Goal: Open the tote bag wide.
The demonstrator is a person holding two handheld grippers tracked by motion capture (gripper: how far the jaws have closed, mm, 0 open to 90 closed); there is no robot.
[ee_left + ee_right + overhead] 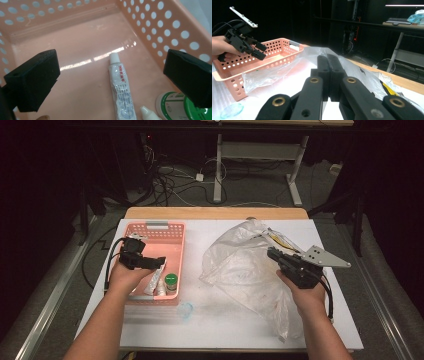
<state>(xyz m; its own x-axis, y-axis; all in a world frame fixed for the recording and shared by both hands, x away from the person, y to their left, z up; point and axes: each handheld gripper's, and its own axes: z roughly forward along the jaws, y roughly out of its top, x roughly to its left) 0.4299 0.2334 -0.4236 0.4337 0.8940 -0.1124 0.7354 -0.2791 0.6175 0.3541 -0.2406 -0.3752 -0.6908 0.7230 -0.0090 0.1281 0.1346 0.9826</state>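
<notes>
A pink perforated basket [157, 225] stands on the left of the white table. On its floor lie a white tube [120, 85] and a green-lidded jar [175, 105], with a white nozzle tip [147, 112] beside them. My left gripper [160, 261] hovers over the basket [160, 32], open, its jaws wide apart above the tube and touching nothing. A crumpled clear plastic bag [240, 265] lies at centre right. My right gripper [270, 252] is shut at the bag's upper edge, and the film [274, 72] tents up to the closed jaws [328, 58].
A small bluish clear disc [185, 310] lies on the table in front of the basket. Something yellow [277, 240] shows inside the bag near the right gripper. Beyond the table's wooden far edge [215, 212] are floor cables and white desk legs [218, 170].
</notes>
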